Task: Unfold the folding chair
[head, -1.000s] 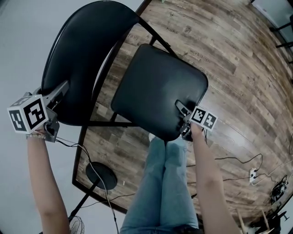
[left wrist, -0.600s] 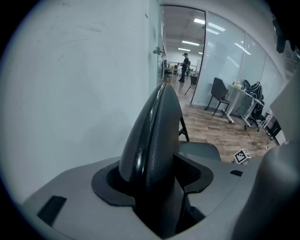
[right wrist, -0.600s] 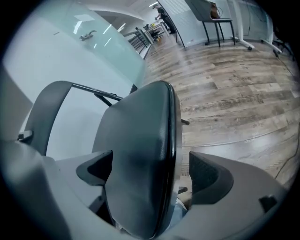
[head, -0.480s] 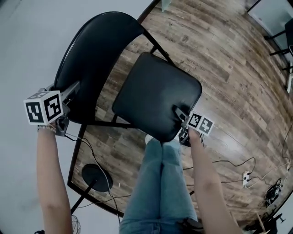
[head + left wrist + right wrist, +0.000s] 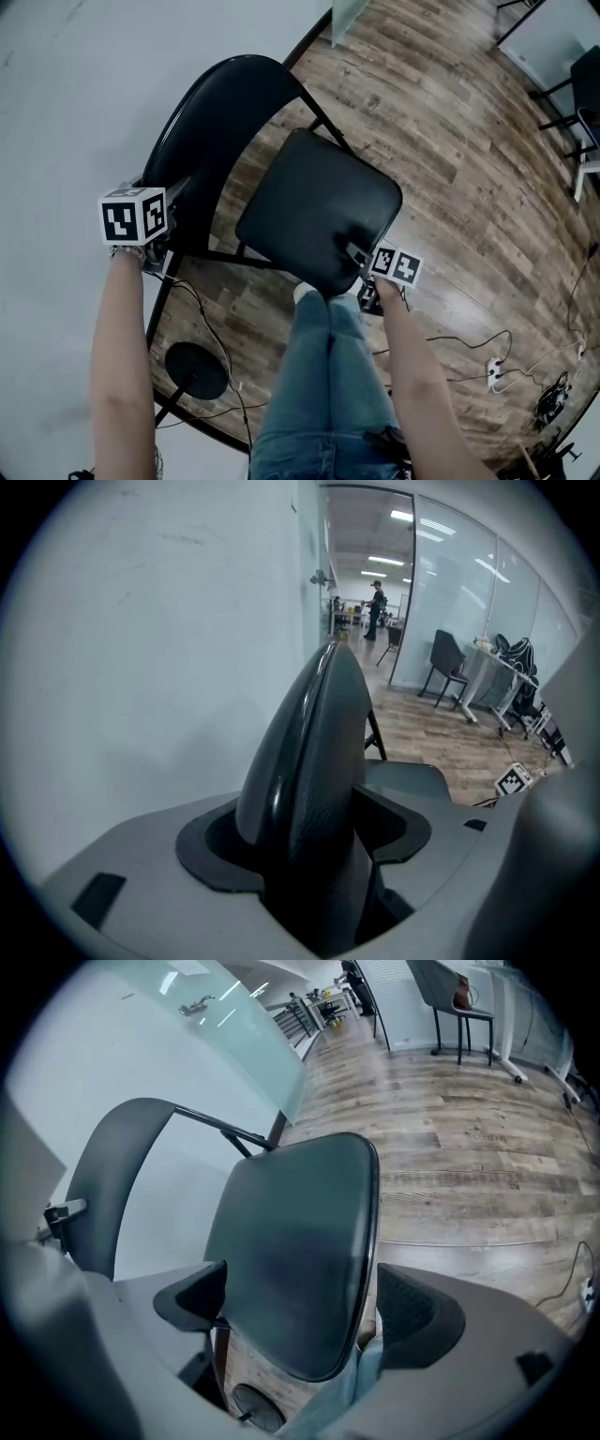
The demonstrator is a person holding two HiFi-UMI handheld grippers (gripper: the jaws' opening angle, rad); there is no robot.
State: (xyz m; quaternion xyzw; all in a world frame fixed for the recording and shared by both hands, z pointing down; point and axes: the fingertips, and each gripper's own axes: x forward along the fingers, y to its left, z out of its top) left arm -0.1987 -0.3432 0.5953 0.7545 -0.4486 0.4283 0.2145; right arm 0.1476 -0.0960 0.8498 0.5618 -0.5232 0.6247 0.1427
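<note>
The black folding chair stands opened out on the wood floor, its padded backrest [image 5: 216,122] at the upper left and its seat [image 5: 319,211] in the middle. My left gripper [image 5: 178,192] is at the backrest's near side edge. In the left gripper view the backrest [image 5: 309,742] fills the gap of that gripper [image 5: 309,855]. Its jaws have just been opening, and both pads still look to touch the padding. My right gripper [image 5: 356,253] hovers at the seat's front corner. Its jaws [image 5: 300,1302] stand wide apart, and the seat [image 5: 291,1241] shows beyond them untouched.
The person's legs in jeans [image 5: 328,375] stand right in front of the seat. A round black stand base [image 5: 197,368] and cables lie near the left, and a power strip [image 5: 497,373] at the right. A white wall runs along the left. Other chairs [image 5: 448,667] stand far off.
The right gripper has lifted a little at the seat's front corner. The left gripper stays at the backrest's edge. The head view has shifted, so the chair sits lower and smaller in it.
</note>
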